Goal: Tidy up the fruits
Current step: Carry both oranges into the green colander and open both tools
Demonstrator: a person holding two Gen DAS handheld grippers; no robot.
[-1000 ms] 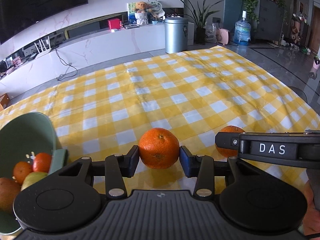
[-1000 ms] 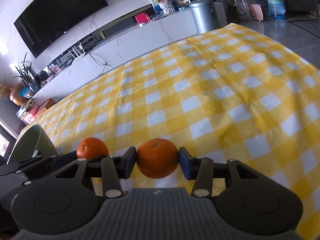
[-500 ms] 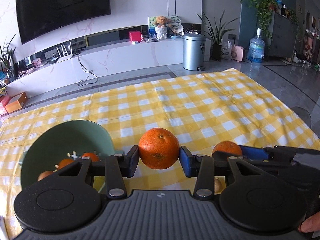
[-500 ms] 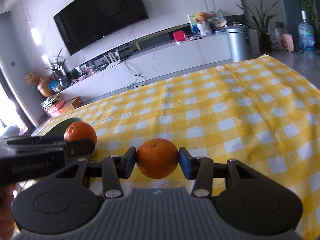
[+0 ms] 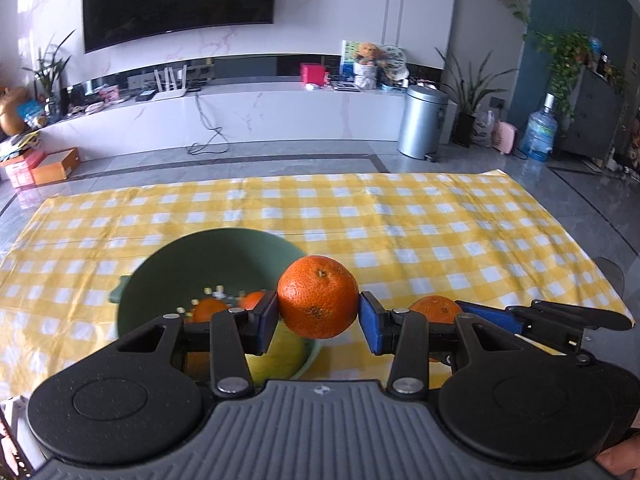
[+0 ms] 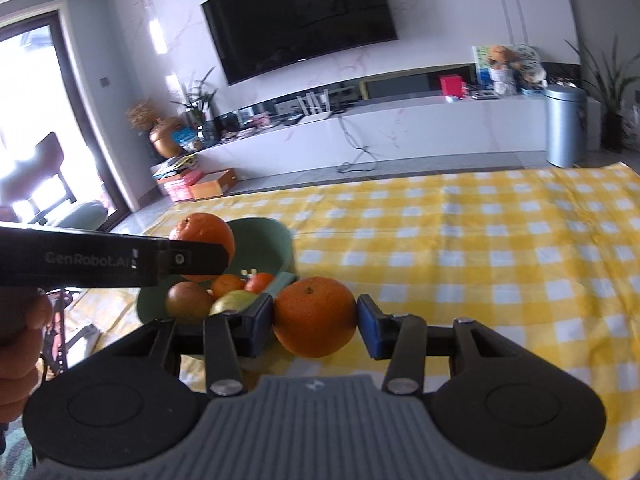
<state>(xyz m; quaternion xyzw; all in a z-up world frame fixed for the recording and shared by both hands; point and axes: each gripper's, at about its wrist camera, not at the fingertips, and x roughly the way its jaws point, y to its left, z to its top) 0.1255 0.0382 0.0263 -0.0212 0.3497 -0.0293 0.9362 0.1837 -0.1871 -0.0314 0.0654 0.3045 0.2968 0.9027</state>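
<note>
My left gripper [image 5: 318, 312] is shut on an orange [image 5: 318, 297], held in the air just right of the green bowl's [image 5: 168, 268] rim. My right gripper [image 6: 315, 322] is shut on a second orange [image 6: 315, 322], held to the right of the same bowl [image 6: 280, 240]. The bowl holds several fruits: small oranges [image 6: 228, 285], a brown round fruit [image 6: 188, 300] and a yellow-green one [image 6: 234, 301]. In the left wrist view the right gripper's orange [image 5: 436, 309] shows at the right. In the right wrist view the left gripper's orange [image 6: 204, 234] hangs over the bowl.
A yellow and white checked cloth [image 5: 440, 232] covers the table. Behind it are grey floor, a white TV bench [image 5: 248, 116], a metal bin [image 5: 422, 122] and a water bottle [image 5: 540, 134]. The person's hand [image 6: 20, 344] shows at the left.
Both grippers have risen and swung left with their oranges. The bowl has come from the far left toward the middle of both views, now right under the fingers.
</note>
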